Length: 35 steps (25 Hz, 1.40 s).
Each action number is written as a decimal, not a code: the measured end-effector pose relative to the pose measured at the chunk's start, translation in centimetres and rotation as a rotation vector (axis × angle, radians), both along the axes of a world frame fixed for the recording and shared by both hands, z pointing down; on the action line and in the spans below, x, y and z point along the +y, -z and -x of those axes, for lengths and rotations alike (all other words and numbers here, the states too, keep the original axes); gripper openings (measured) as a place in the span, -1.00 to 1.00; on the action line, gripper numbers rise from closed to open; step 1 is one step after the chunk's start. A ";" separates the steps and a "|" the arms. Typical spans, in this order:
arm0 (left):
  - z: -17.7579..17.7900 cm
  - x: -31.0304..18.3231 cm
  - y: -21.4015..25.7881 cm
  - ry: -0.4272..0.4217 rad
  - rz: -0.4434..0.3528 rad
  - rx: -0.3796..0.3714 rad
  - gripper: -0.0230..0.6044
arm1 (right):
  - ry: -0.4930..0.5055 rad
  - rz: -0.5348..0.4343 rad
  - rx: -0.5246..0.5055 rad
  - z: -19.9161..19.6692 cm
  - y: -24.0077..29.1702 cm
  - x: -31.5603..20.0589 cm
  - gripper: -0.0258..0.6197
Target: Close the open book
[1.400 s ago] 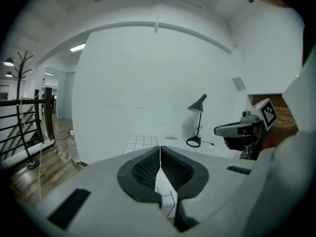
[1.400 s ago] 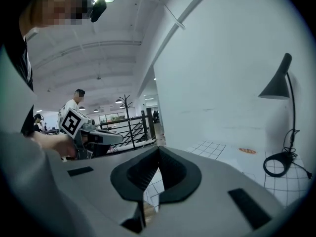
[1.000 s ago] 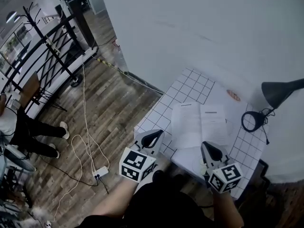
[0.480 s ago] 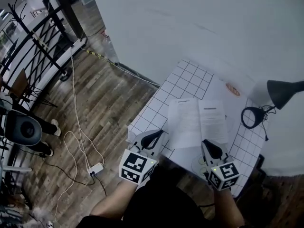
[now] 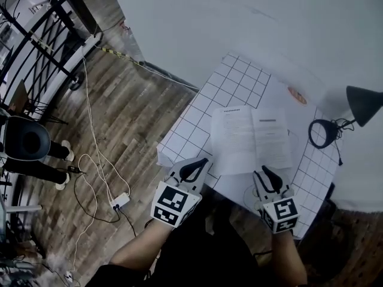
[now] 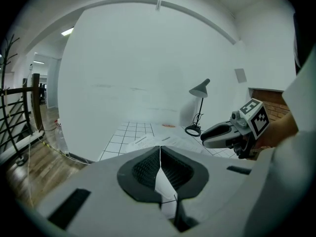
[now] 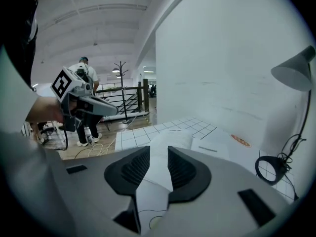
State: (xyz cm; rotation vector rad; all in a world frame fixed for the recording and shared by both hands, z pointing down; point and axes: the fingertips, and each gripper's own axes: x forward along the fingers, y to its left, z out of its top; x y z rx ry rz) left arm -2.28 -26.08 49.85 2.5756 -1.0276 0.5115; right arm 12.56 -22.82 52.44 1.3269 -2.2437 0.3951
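The task is barely getting started. The book is lying fully open with both pages facing up, just ahead of the right claw and ahead and to the right of the left claw. Neither claw is touching it, so the whole closing move is waiting to be done.

The left claw is holding its jaws pressed together on nothing. The right claw's jaws are opening, with only air between the pads (the paper is showing beyond the gap, not inside it).

The table, white with a dark grid, is carrying the book. Past the book's far edge a small orange disc is lying near the white wall. A grey lamp is standing well off to the right of the right claw.

Wooden floor is spreading out to the left of the left claw, with cables and a power strip trailing across it. A black railing is running farther off, and a person is standing by it.
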 end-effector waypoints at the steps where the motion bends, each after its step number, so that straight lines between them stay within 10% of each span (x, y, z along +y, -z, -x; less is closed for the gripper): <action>1: -0.4 0.1 -0.3 0.001 0.000 -0.003 -0.89 | 0.018 0.011 0.016 -0.1 -0.9 0.2 -0.58; 20: -1.1 1.6 -7.7 0.145 0.133 -0.016 -0.89 | 0.313 0.038 0.306 0.2 -11.8 0.1 -0.18; 35: 0.0 2.0 -8.1 0.168 0.154 0.009 -0.89 | 0.389 -0.162 0.656 1.3 -12.3 -1.2 -0.15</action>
